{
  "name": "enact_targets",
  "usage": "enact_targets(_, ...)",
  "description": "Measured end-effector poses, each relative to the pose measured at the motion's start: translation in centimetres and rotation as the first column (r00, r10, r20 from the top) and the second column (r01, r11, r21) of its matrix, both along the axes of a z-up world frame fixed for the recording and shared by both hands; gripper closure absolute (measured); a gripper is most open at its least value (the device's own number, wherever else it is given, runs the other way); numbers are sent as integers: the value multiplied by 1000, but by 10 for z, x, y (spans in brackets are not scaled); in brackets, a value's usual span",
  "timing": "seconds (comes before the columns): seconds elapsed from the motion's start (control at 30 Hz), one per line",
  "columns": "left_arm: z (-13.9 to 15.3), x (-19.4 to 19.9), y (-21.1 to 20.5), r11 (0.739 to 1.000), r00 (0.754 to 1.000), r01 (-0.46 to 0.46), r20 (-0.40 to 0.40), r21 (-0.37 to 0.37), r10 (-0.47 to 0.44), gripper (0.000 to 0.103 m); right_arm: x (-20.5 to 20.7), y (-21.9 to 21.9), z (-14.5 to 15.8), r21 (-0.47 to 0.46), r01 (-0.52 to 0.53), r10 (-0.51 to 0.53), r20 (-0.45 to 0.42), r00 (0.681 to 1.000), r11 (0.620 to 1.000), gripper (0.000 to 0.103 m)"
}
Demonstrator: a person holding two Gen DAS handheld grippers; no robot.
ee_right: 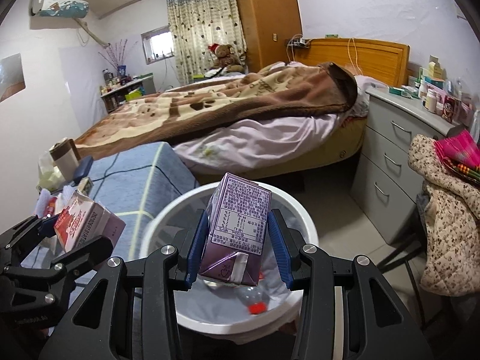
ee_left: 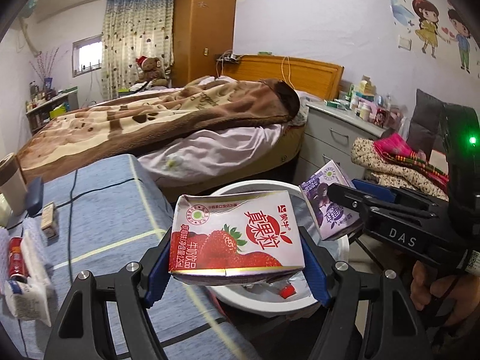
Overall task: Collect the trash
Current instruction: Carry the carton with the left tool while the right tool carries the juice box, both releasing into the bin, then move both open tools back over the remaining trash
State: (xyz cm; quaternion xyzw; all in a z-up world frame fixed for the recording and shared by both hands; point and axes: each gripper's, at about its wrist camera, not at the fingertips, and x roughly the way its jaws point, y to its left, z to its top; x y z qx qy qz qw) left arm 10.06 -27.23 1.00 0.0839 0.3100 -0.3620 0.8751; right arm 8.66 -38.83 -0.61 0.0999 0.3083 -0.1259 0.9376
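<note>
Trash is nearly in the bin. From the left wrist, the left hand-held gripper [ee_left: 237, 265] squeezes a red strawberry carton [ee_left: 237, 235] at lower middle, over the white bin [ee_left: 342, 243]. From the right wrist, the right hand-held gripper [ee_right: 237, 253] squeezes a purple carton [ee_right: 238, 228] above the bin, where a bottle [ee_right: 255, 303] already lies. Dropping both is left, I think.

Bedroom: blanketed bed [ee_right: 228, 111], wooden wardrobe [ee_right: 267, 15], grey dresser [ee_right: 393, 156], curtained window [ee_right: 157, 42].

strawberry carton [ee_left: 237, 234]: glossy printed paperboard | purple carton [ee_right: 237, 228]: same | bin [ee_right: 306, 219]: smooth white plastic | blanket [ee_left: 144, 114]: fuzzy cloth
</note>
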Motion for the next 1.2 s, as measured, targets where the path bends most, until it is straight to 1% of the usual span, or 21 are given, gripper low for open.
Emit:
enact_targets(0.13, -7, 3, -15, 1000, 1000, 18, -11, 9, -18, 28, 1, -10, -6, 9, 14, -13, -24, 1000, 1000, 60)
enact_targets(0.27, -10, 5, -24, 1000, 999, 26, -21, 8, -26, 27, 3, -15, -8, -9, 21, -21, -41, 999, 1000, 60)
enact_targets(0.5, -10, 10, -17, 999, 998, 33, -48, -28, -34, 27, 6, -19, -11, -15, 32, -33, -55, 998, 999, 58)
enact_targets(0.53, -10, 10, -16, 999, 999, 32, -41, -27, -33, 27, 6, -19, -12, -15, 35, -35, -54, 998, 999, 53)
enact_targets(0.57, -9, 9, -15, 999, 999, 29, -36, -27, -30, 25, 5, -20, -12, -15, 37, -38, -51, 998, 999, 40)
enact_targets(0.6, -8, 10, -13, 999, 999, 25, -36, -30, -26, 24, 5, -20, -11, -15, 40, -41, -46, 998, 999, 34)
enact_targets(0.63, -8, 10, -11, 999, 999, 22, -41, -36, -23, 24, 5, -20, -10, -14, 41, -41, -39, 998, 999, 32)
enact_targets(1.2, 3, 10, 17, 998, 999, -33, -34, -54, 31, 24, 3, -13, -2, 0, 51, -51, -5, 999, 999, 32)
